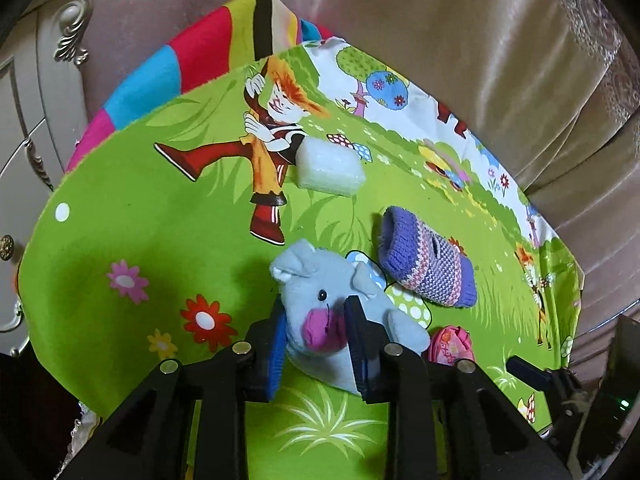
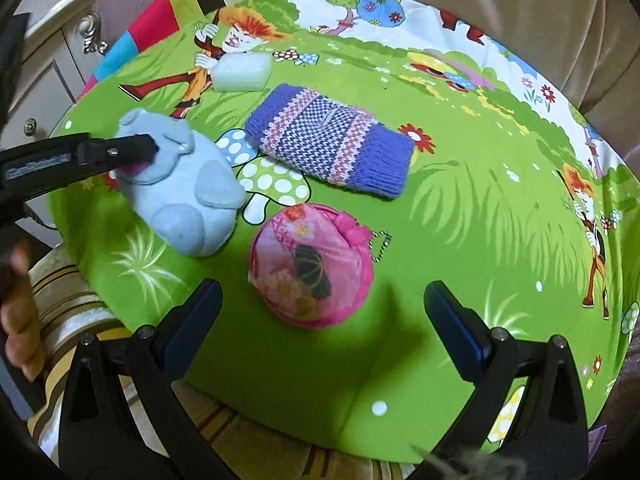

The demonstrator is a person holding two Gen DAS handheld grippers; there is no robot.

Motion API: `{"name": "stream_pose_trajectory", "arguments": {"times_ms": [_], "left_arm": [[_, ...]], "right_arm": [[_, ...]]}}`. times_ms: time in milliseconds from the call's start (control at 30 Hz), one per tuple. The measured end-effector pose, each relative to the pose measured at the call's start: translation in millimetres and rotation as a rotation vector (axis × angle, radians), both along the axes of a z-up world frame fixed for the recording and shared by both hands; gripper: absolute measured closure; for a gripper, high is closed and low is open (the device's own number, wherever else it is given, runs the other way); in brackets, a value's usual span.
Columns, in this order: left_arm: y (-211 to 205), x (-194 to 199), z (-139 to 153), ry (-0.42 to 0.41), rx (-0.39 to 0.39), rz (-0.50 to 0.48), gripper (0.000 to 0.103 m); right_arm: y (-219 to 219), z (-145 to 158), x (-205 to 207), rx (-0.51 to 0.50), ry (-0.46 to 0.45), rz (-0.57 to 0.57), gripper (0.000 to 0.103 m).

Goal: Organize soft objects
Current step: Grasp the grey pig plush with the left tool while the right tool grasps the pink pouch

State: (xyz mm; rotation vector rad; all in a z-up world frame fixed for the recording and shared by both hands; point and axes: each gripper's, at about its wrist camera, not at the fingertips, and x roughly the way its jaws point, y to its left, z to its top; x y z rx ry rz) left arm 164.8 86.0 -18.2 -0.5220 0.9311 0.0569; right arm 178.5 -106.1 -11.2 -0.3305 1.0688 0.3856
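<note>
Meanwhile the left gripper point(image 1: 316, 340) pinches the pale blue plush pig point(image 1: 324, 312) by its snout at lower centre, while the spread right gripper point(image 2: 320, 320) hovers straddling the round pink fabric pouch point(image 2: 310, 266).

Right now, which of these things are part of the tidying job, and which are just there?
Part of the job:
blue plush toy, held by the left gripper
knitted pouch
pink purse
white sponge
right gripper, open above the purse

Just there:
cartoon tablecloth
white cabinet
curtain
</note>
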Motion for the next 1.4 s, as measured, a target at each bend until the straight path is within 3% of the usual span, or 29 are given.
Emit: {"name": "stream_pose_trajectory", "arguments": {"times_ms": [233,300,400,433,600,767,1400], "left_arm": [[0.9,-2.0,-3.9,0.013,-0.025,-0.013,0.074],[0.5,-1.9,-5.5,0.022,-0.030,-0.018,0.072],[2.2,-0.8,-10.2,0.045,-0.045,-0.015,0.065],[1.7,0.2,-11.9,0.054,-0.048,-0.019,0.061],[-4.3,1.8,-15.7,0.080,-0.026,-0.040,0.062],[-5.4,-0.4,-13.1,0.061,-0.021,-0.046,0.073],[-31.2,-42.6,37.9,-0.131,-0.040,-0.075,0.079]], "right_arm": [[8.1,-15.9,16.8,-0.012,0.039,-0.016,0.004],[7.9,-22.1,21.9,-0.005,0.067,-0.024,0.022],[2.7,-23.1,26.1,0.047,0.089,-0.039,0.028],[2.8,-23.1,25.9,0.047,0.087,-0.041,0.029],[2.8,-21.7,24.7,0.054,0.079,-0.041,0.030],[-1.7,-17.8,21.1,0.062,0.059,-0.056,0.030],[-49.7,25.5,-15.6,0.156,-0.063,-0.140,0.030]]}}
